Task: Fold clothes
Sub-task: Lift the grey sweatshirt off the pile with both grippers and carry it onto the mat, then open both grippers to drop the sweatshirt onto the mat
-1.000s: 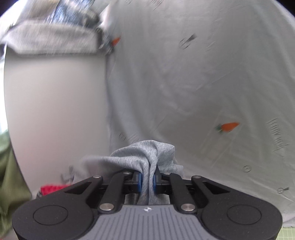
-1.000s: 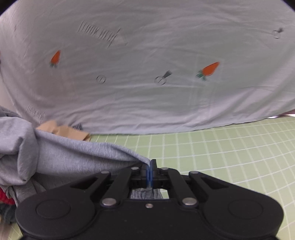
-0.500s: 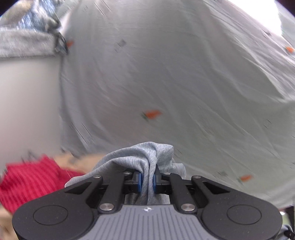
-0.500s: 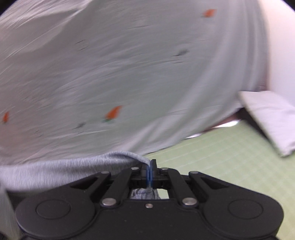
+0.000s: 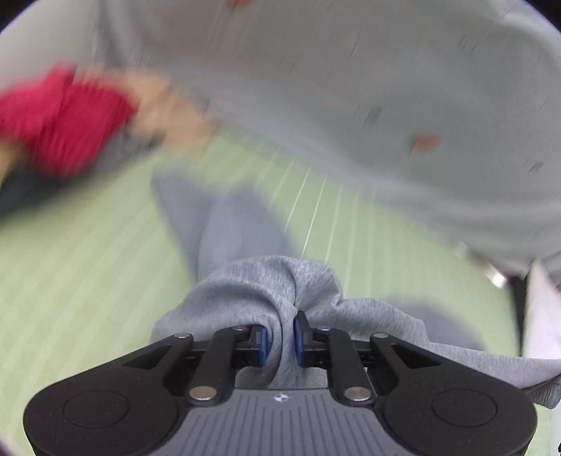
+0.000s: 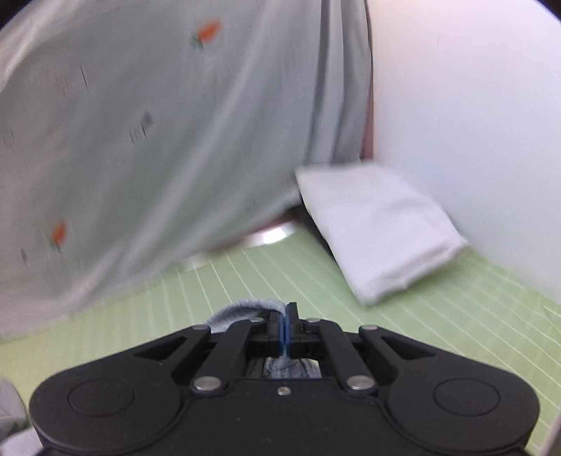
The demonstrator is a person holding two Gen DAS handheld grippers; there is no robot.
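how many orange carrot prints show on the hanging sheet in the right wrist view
2 on the sheet: one carrot print near the top, one low on the left. Folds and blur may hide more.

**A makeshift clothes-folding station**

The setting looks like a staged work corner rather than a lived-in room. A pale green cutting mat with a white grid [image 6: 438, 315] covers the worktop. A light grey sheet printed with small orange carrots [image 6: 157, 140] hangs as a backdrop beside a plain white wall [image 6: 473, 122]. A folded white cloth [image 6: 378, 228] and a blurred heap of red and tan garments [image 5: 70, 115] lie on the mat.
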